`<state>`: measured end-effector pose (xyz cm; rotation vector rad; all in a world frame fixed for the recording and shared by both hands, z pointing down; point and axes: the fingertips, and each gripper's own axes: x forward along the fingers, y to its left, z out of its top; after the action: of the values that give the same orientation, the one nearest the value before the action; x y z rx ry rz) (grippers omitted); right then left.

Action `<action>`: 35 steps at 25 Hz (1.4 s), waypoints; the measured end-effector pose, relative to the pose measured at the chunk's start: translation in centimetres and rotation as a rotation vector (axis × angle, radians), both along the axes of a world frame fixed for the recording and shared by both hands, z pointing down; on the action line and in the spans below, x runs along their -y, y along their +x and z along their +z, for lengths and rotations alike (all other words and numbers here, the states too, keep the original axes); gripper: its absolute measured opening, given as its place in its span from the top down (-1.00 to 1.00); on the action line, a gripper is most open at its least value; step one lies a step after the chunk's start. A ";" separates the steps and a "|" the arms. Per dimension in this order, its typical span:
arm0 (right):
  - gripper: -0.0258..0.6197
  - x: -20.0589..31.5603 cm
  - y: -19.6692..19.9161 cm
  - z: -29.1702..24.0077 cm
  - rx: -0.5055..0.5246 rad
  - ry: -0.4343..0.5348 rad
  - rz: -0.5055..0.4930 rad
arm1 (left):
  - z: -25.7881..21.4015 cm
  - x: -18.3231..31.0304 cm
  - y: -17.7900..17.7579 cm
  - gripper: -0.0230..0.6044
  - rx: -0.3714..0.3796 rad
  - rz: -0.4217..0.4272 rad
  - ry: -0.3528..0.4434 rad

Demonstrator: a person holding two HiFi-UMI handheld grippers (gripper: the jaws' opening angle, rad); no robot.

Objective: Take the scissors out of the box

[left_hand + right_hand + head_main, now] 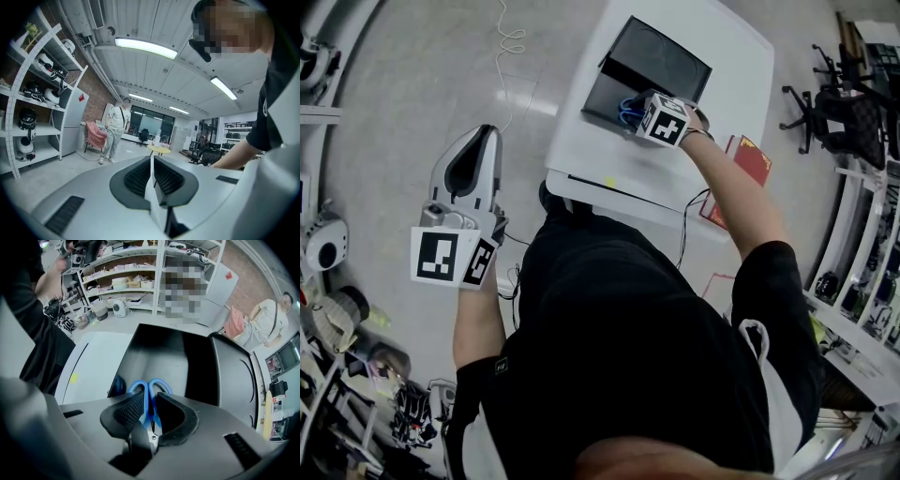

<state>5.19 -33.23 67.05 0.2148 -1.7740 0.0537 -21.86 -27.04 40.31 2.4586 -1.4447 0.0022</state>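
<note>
A black open box [661, 58] stands on the white table [727, 66], its lid lying open beside it. Blue-handled scissors [149, 392] are in the box, their handles [628, 111] showing at its near end. My right gripper [150, 413] points steeply down into the box [164, 352], and its ribbed pads close on the scissors near the pivot. My left gripper [487, 136] is held out over the floor, left of the table and away from the box. In the left gripper view its pads [140, 176] meet with nothing between them.
A red flat thing [752, 157] lies on the floor right of the table. Office chairs [834, 112] stand at the far right, shelves line both sides. A cable [511, 42] trails on the floor. Another person [115, 129] stands by a pink-draped chair.
</note>
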 end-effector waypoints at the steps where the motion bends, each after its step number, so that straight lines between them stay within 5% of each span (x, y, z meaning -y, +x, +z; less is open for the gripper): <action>1: 0.61 0.1 -0.2 -0.3 0.009 0.008 0.010 | -0.1 -0.1 -0.1 0.82 -0.002 0.004 0.003; 13: 0.62 2.3 -1.4 -7.5 0.235 0.206 0.141 | -2.7 -1.6 0.2 0.82 -0.003 0.025 0.055; 35: 0.62 -4.6 5.5 -24.9 0.786 0.429 0.306 | -10.0 -10.8 12.0 0.82 0.105 0.035 0.164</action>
<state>10.69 -28.65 42.17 0.8689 -2.5065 -0.0307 -9.85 -16.19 30.33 2.6515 -1.4996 0.0211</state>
